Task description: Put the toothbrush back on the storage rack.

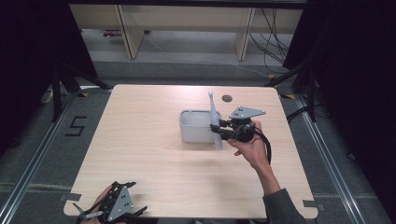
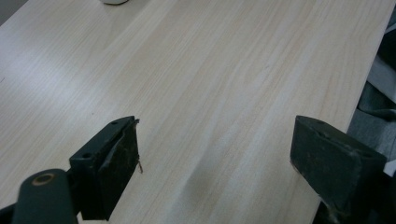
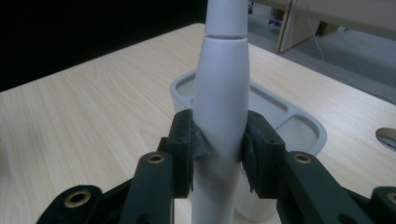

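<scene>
The right tongs (image 3: 219, 149) are clenched on the lower body of a white electric toothbrush (image 3: 220, 107), which stands upright between the pads, its slim neck rising above them. In the high view the toothbrush (image 1: 215, 122) hangs just at the right edge of a pale grey plastic organizer tray (image 1: 194, 126) with rounded corners and shallow compartments. The toothbrush body is smooth, matte and tapered. The left tongs (image 2: 215, 163) are released, jaws wide apart over bare light wood-grain table (image 2: 210, 70) near its front left corner, well apart from the tray
</scene>
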